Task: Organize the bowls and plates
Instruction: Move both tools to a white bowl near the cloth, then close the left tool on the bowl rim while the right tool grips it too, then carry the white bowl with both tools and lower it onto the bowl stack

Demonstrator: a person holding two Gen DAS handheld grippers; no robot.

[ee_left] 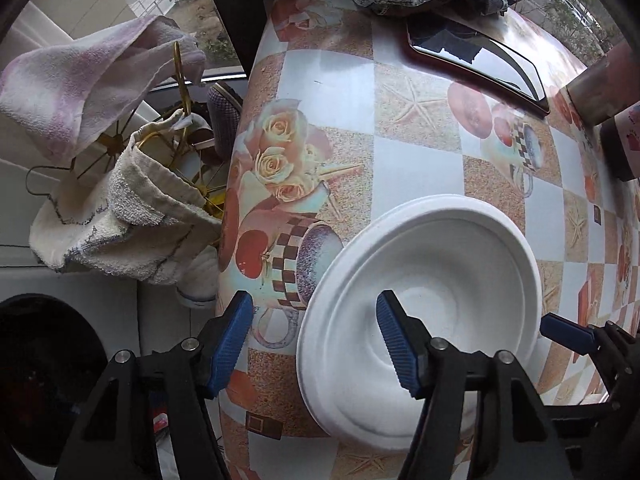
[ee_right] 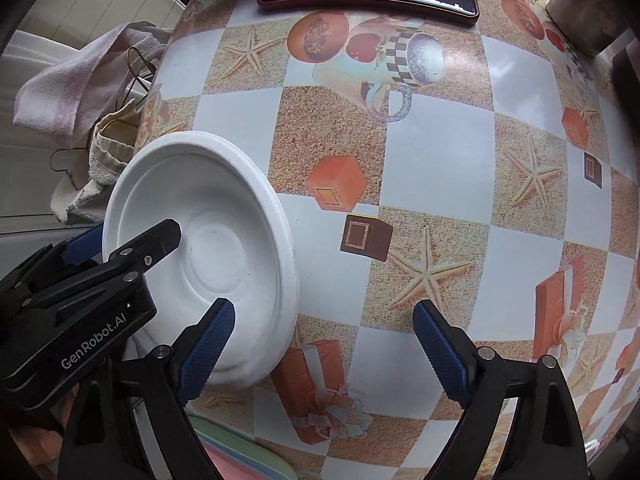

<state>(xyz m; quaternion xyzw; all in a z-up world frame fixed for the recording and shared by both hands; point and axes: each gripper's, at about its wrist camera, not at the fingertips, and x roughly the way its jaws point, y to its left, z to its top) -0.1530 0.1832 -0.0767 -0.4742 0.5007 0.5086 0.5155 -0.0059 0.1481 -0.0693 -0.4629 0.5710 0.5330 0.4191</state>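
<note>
A: Where's the bowl (ee_left: 420, 312)?

B: On the patterned table (ee_right: 440, 152), near its 9 o'clock edge. The left gripper (ee_left: 316, 344) straddles the bowl's rim at 9 o'clock, the right gripper (ee_right: 324, 352) the rim at 3 o'clock. Both are spread, pinching nothing.

A: How will it handle?

B: It looks like light moulded fibre, stiff but crushable. I'd take the rim gently.

A: Any writing?

B: "GenRobot.AI" on the left gripper's body.
</note>
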